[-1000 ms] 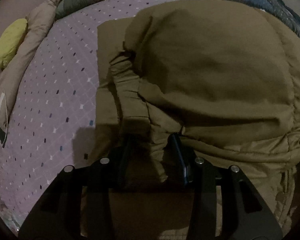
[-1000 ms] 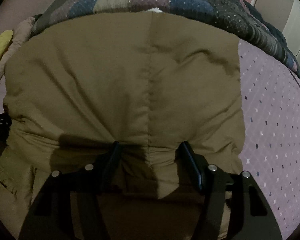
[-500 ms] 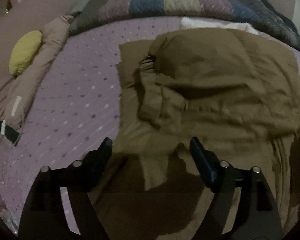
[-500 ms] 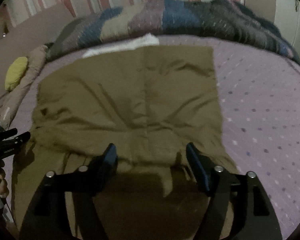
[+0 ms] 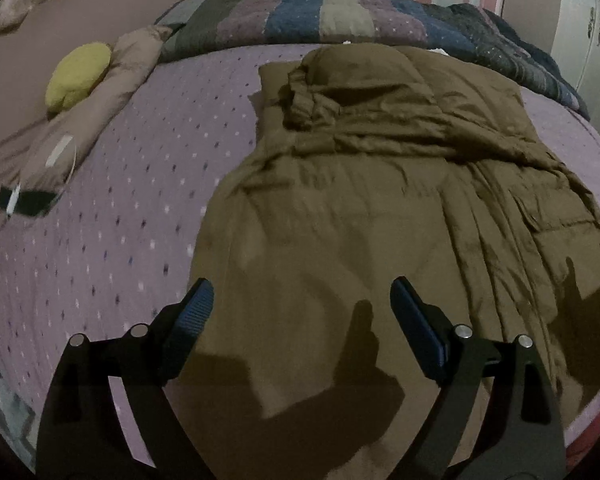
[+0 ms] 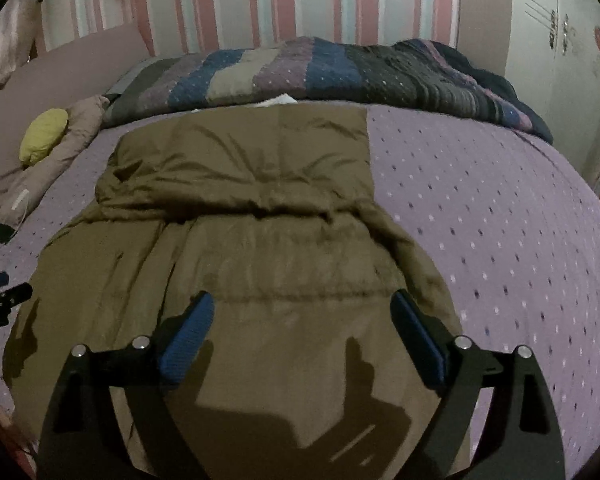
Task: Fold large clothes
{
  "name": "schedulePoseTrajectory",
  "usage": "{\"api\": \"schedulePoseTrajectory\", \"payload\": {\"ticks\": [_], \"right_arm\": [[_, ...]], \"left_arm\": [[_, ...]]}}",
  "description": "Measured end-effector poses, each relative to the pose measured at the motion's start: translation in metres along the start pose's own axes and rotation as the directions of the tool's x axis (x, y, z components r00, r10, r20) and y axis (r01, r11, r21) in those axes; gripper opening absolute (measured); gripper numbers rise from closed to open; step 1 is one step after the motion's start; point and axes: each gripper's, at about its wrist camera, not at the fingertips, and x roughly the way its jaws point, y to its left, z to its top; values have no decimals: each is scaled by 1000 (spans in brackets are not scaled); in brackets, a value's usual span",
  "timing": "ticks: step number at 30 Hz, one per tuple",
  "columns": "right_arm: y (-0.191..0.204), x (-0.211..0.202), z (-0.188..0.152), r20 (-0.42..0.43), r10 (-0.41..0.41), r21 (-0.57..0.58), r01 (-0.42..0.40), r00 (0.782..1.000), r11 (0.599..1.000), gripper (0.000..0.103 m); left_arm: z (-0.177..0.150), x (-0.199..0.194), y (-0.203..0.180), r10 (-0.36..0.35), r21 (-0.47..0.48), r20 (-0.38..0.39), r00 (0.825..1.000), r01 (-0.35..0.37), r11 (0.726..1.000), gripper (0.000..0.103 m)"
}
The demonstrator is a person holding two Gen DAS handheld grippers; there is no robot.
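A large olive-brown padded coat [image 5: 360,208] lies spread on the bed [image 5: 140,184], which is covered with a lilac sheet dotted in light and dark marks. The far part of the coat is folded back over itself toward the near side, making a thicker, rumpled band across the middle of the garment, while the near part lies flatter and runs toward the front edge of the bed; a flap pocket shows on its right side in the left wrist view. The left gripper [image 5: 300,304] hangs above the near left part of the coat, its jaws opening, with nothing gripped between its blue ribbed pads [image 5: 194,306]. The right gripper [image 6: 302,316] hangs above the near right part of the coat, its jaws also opening and its pads clear of the cloth. Both cast dark shadows on the fabric below. A striped patchwork quilt [image 6: 340,72] is bunched along the far edge of the bed, touching the coat's far end. At the left, a yellow-green cushion [image 5: 78,72] rests on a beige pillow [image 5: 100,104], well apart from the coat. A pink-and-white striped wall [image 6: 300,0] stands behind the bed.
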Motion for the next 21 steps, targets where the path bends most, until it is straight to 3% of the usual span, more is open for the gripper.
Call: {"api": "schedulePoseTrajectory", "payload": {"ticks": [3, 6, 11, 15, 21], "right_arm": [[-8, -13, -17, 5, -8, 33, 8, 1000, 999, 90], [-15, -25, -32, 18, -18, 53, 17, 1000, 998, 90], [-29, -34, -56, -4, 82, 117, -81, 997, 990, 90], [-25, -47, -69, 33, 54, 104, -57, 998, 993, 90], [-25, -60, -82, 61, -11, 94, 5, 998, 996, 90]], "left_arm": [[-16, -3, 3, 17, -13, -13, 1000, -17, 1000, 90], [-31, -12, 5, 21, -35, 22, 1000, -20, 999, 90], [-51, -23, 12, 11, -61, 22, 1000, -9, 998, 90], [-60, -35, 4, 51, -10, 46, 998, -50, 999, 90], [-71, -44, 6, 32, -19, 41, 999, -31, 999, 91]]}}
